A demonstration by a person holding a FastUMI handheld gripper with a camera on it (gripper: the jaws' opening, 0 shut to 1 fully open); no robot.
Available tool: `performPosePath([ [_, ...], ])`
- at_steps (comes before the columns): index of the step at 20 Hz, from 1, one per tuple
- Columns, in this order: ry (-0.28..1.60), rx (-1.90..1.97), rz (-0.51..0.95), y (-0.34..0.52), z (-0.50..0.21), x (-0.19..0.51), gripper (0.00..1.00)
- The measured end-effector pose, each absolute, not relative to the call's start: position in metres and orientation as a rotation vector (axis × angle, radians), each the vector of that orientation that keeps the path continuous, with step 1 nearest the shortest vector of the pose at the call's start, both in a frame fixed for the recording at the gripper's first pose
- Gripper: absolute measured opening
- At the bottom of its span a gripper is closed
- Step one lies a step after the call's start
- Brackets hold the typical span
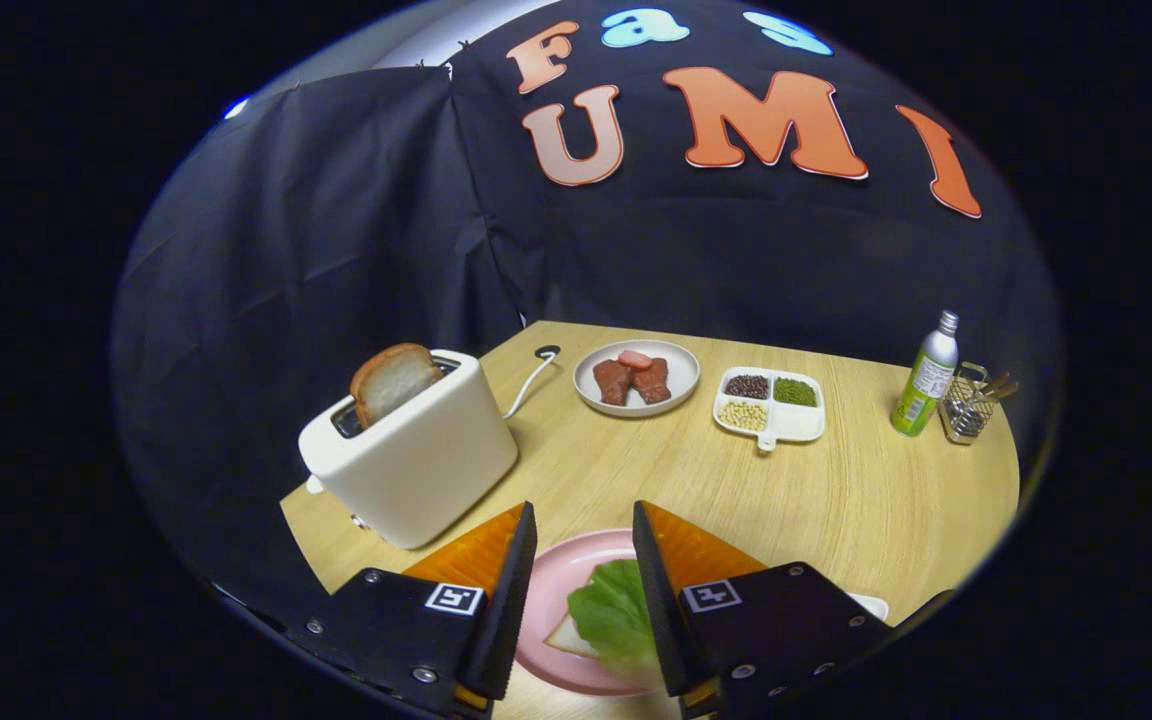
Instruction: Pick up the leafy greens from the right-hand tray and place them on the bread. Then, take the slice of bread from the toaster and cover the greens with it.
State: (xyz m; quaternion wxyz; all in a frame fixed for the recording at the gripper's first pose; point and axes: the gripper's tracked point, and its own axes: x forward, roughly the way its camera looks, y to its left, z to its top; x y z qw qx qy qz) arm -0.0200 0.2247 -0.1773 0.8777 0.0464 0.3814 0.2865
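I am working in a staged kitchen booth: beyond my fingers, a cream two-slot toaster and food dishes sit on a pale wooden tabletop against draped black cloth.

Greens lie on bread on a plate; toaster stands beyond, left.

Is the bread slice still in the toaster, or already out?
In: the bread slice stands in the slot of the toaster, its top poking out. The gripper is open over the leafy greens.
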Motion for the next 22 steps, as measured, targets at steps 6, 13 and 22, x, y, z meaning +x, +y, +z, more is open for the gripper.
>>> performPosePath([
  [6, 0.809, 0.166, 0.675, 0.293, -0.124, -0.004, 0.73],
  [13, 0.909, 0.197, 0.675, 0.367, -0.108, 0.017, 0.86],
  [22, 1.107, 0.123, 0.675, 0.439, -0.157, 0.005, 0.86],
])
